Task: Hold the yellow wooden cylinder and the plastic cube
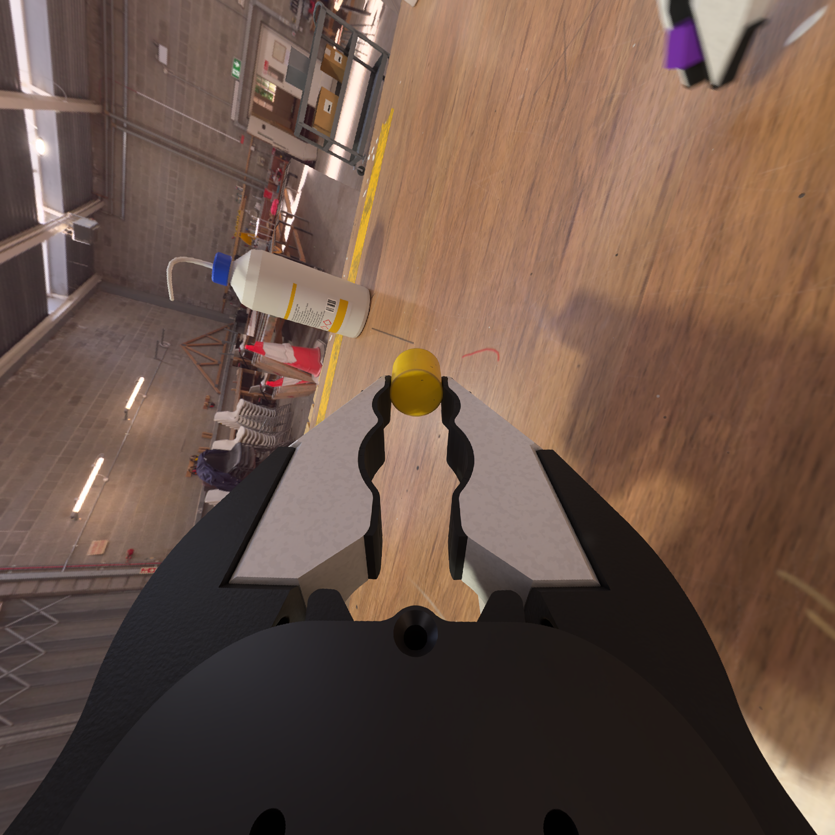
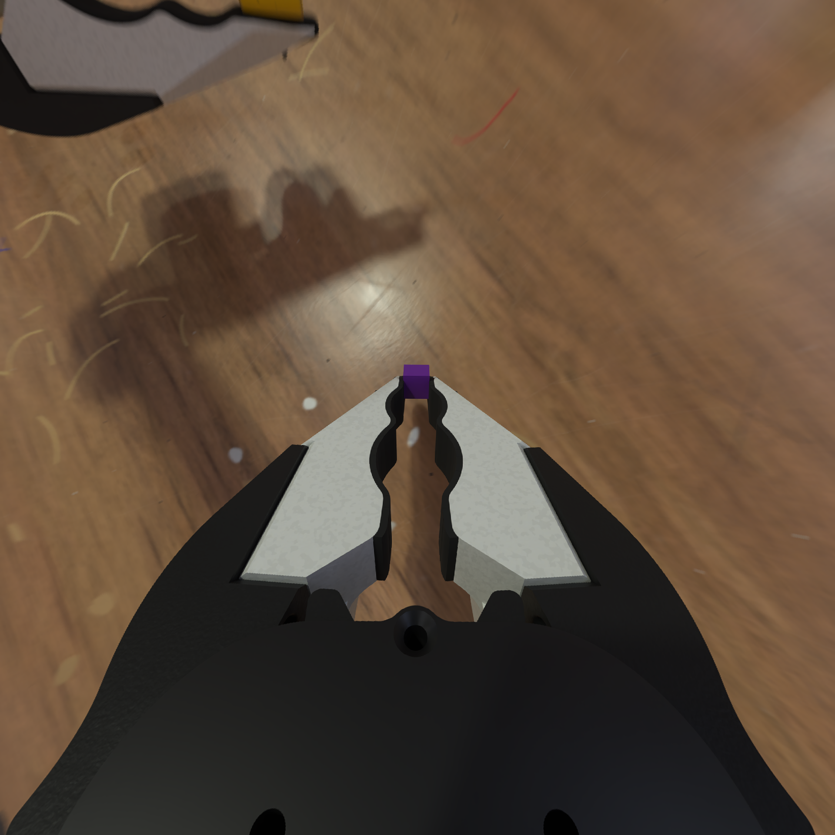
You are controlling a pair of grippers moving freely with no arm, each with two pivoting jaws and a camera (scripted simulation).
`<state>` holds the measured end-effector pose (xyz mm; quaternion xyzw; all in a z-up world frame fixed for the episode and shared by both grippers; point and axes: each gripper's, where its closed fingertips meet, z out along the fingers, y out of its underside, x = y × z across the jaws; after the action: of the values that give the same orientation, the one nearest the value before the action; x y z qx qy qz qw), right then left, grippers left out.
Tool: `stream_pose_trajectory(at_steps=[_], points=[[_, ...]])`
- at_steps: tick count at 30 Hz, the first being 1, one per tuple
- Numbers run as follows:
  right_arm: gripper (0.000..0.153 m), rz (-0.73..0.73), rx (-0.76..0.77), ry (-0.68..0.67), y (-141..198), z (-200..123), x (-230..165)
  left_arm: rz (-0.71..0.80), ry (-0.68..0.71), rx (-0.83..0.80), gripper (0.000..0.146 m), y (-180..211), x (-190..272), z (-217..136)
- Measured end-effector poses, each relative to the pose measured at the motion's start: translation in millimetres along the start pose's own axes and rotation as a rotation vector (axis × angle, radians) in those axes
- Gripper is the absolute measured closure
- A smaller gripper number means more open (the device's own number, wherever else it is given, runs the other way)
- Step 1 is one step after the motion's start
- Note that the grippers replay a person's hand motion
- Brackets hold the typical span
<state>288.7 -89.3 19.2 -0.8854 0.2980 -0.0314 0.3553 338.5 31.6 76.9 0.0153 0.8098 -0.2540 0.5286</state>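
Note:
My left gripper point(image 1: 416, 389) is shut on the yellow wooden cylinder point(image 1: 416, 382), pinched between its fingertips and held above the wooden table. My right gripper point(image 2: 416, 388) is shut on the small purple plastic cube point(image 2: 416, 382), also at the fingertips and off the table. In the left wrist view the right gripper point(image 1: 691, 54) shows at the top right with the purple cube point(image 1: 681, 47) in it. In the right wrist view the left gripper point(image 2: 289, 18) shows at the top left with a slice of the yellow cylinder point(image 2: 271, 6).
A white wash bottle point(image 1: 293, 293) with a blue cap and a bent spout stands on the wooden table point(image 1: 587, 226) near its yellow-taped edge point(image 1: 368, 203). Gripper shadows fall on the table point(image 2: 587, 316). A warehouse with shelving lies beyond the edge.

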Motion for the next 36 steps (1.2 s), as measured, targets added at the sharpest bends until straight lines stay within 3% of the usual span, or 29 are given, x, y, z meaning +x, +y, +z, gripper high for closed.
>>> stream_pose_trajectory(at_steps=[5, 11, 15, 36], points=[[0.144, -0.286, 0.066, 0.352, -33.5, -40.6, 13.8, 0.005, -0.016, 0.006, 0.125, -5.6, -1.0, 0.3], [0.144, -0.513, 0.107, 0.532, -48.5, -55.0, 1.2, -0.022, 0.006, 0.020, 0.125, -12.4, 1.9, -0.1], [0.144, -0.550, 0.158, 0.544, -55.4, -59.1, -4.7, -0.040, 0.005, 0.018, 0.125, -10.7, -0.7, -0.3], [0.144, -0.616, 0.122, 0.602, -63.1, -56.4, -11.2, -0.006, 0.003, -0.002, 0.125, -7.8, 2.9, 2.7]])
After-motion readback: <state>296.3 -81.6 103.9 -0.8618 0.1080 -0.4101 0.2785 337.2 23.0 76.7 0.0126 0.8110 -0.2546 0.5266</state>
